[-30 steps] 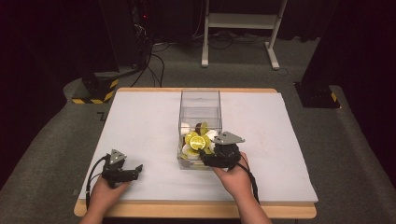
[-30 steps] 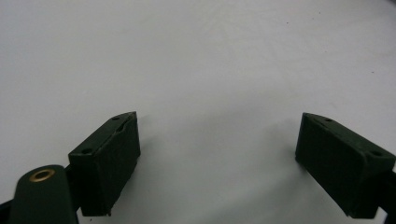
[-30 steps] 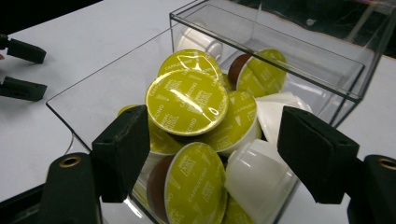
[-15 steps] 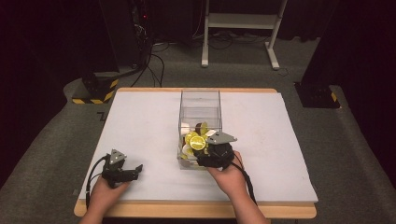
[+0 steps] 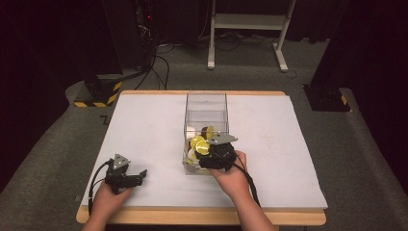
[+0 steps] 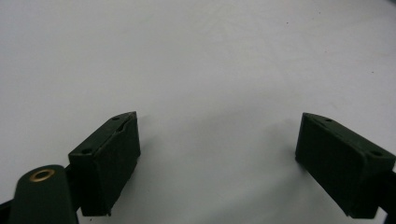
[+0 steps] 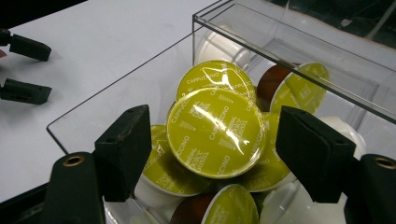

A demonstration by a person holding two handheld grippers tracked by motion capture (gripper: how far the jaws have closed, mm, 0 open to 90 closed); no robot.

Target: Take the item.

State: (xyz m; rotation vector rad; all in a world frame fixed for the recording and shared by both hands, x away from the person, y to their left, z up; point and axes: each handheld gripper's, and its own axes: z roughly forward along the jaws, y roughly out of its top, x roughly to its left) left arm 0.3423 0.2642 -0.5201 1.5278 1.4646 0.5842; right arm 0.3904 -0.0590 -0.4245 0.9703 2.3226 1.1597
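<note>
The right hand-held gripper (image 7: pixel 212 154) hangs over the near end of the clear box (image 5: pixel 206 111), jaws spread wide on either side of a green-lidded capsule (image 7: pixel 215 132), not touching it. The capsules below are half hidden. The left hand-held gripper (image 6: pixel 219 154) rests wide open and empty on the white counter (image 5: pixel 144 125).

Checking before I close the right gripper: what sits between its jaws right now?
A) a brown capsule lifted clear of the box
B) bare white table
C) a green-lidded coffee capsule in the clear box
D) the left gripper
C: in the right gripper view, the right gripper has its jaws spread either side of a green-lidded coffee capsule lying on the pile inside the clear box.
</note>
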